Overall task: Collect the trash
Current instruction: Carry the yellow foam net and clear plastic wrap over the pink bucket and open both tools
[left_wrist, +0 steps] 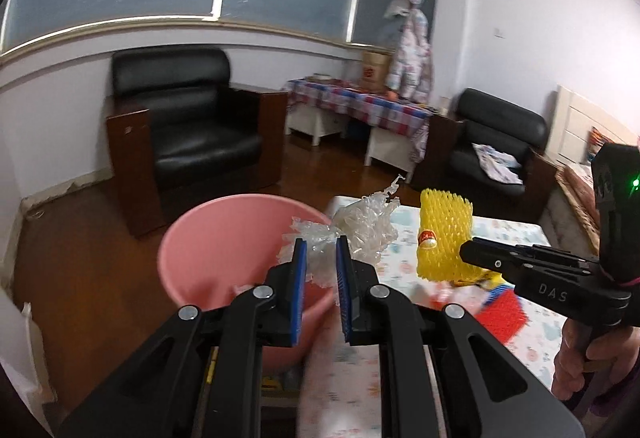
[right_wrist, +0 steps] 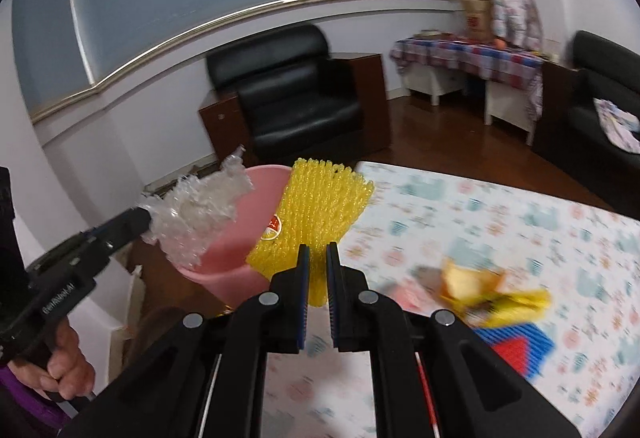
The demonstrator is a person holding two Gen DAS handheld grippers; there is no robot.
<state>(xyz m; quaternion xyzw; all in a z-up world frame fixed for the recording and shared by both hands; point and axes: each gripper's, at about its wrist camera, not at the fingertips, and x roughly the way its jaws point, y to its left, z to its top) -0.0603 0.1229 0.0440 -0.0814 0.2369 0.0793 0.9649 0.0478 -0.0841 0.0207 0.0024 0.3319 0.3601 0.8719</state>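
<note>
Left gripper (left_wrist: 321,252) clamped on crumpled clear plastic wrap (left_wrist: 362,224), over pink bucket (left_wrist: 224,238). Right gripper (right_wrist: 317,258) clamped on yellow foam net (right_wrist: 316,213), long axis upright, beside bucket rim. Blurred, hard to identify: scraps on patterned table (right_wrist: 520,213).

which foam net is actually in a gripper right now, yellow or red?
The yellow foam net, pinched upright in the right gripper beside the pink bucket. The red foam net lies flat on the table.

Black leather armchair (left_wrist: 188,125) at ten o'clock; checkered-cloth side table (left_wrist: 360,105) at one, cardboard box (left_wrist: 375,69) atop; second armchair (left_wrist: 496,141) at three.
</note>
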